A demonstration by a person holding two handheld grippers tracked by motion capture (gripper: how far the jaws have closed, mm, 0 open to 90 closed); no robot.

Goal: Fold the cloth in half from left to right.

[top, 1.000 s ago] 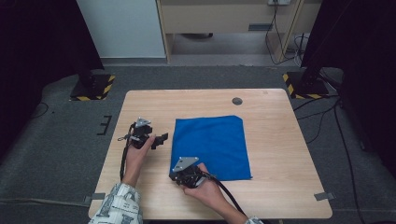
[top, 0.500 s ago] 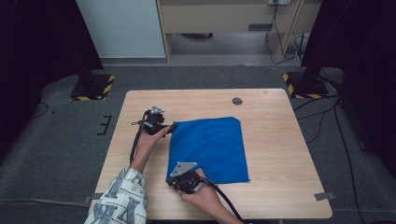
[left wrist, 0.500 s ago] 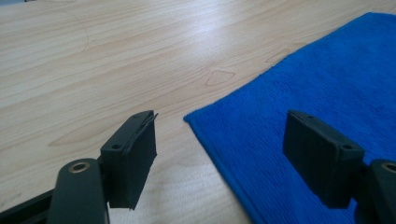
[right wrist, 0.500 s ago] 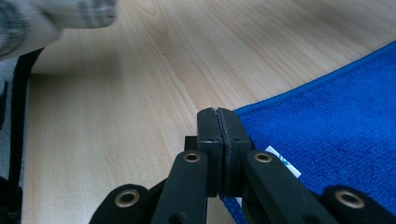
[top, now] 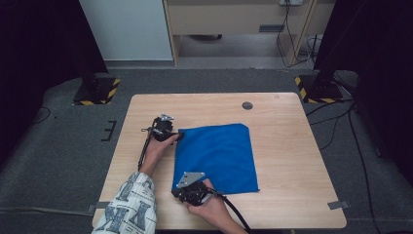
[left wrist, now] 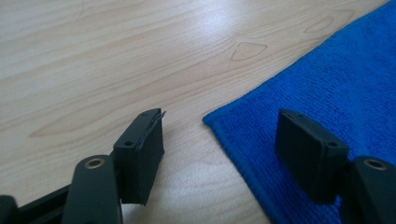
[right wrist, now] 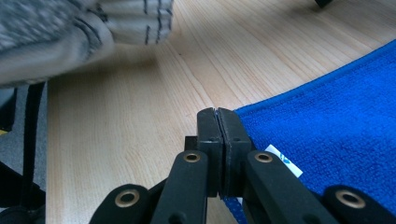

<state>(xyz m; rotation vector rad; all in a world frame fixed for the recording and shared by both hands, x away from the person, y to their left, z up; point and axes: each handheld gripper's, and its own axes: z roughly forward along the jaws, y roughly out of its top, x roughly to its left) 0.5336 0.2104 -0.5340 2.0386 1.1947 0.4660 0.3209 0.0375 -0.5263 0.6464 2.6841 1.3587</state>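
While poised low over the far-left corner of the blue cloth (left wrist: 336, 93), left hand-held gripper (left wrist: 219, 149) seen with jaws parted, just lately closing inward, one pad over bare wood and the other over the cloth, corner lying between them but not pinched. Right hand-held gripper (right wrist: 218, 140) noted clamped tight on the near-left corner of the same cloth, white label (right wrist: 280, 161) visible just beside its jaws. Cloth spread flat across the middle of the wooden worktop (top: 292, 146), edges roughly square to it. Patterned sleeve (top: 131, 209) recorded on the left forearm at the near edge. Small dark round disc (top: 247, 105) observed on the worktop beyond the cloth, well apart from it.
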